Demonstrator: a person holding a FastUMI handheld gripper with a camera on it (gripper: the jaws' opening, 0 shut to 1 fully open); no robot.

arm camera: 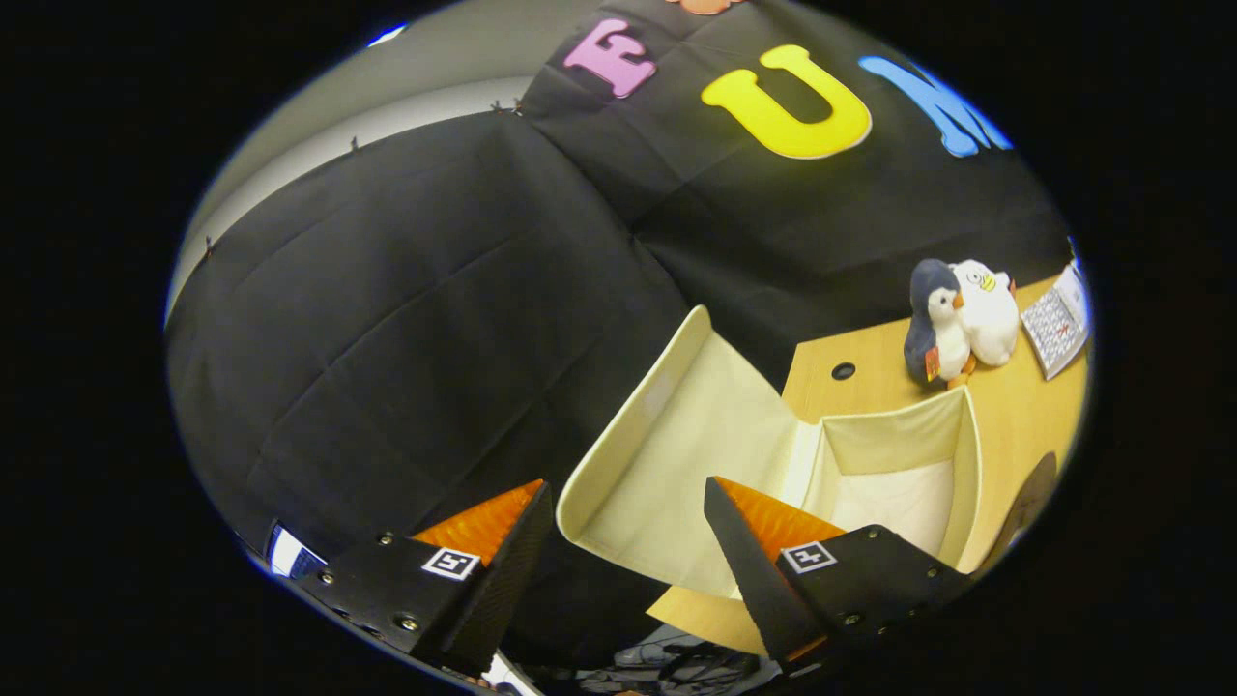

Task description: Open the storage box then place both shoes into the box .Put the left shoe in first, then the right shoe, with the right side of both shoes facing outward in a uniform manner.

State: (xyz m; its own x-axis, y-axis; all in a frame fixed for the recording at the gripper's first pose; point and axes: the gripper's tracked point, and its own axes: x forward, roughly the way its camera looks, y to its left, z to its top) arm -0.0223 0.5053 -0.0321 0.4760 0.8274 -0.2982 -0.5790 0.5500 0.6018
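A cream fabric storage box (pixel 894 440) stands on the wooden table (pixel 1015 416), just ahead of the right finger. Its lid (pixel 667 454) is swung up and back, leaning toward the black cloth wall, so the pale inside of the box shows with nothing visible in it. My gripper (pixel 628 503) hovers tilted above the box's near edge, open, with nothing between its fingers. The lid's edge lies in the gap between the fingers.
Two plush toys, a dark penguin (pixel 933 329) and a white one (pixel 986 309), sit on the table beyond the box. A calculator (pixel 1058 324) lies past them. A cable hole (pixel 844 371) is in the tabletop. Tangled cables (pixel 676 667) lie below the table edge.
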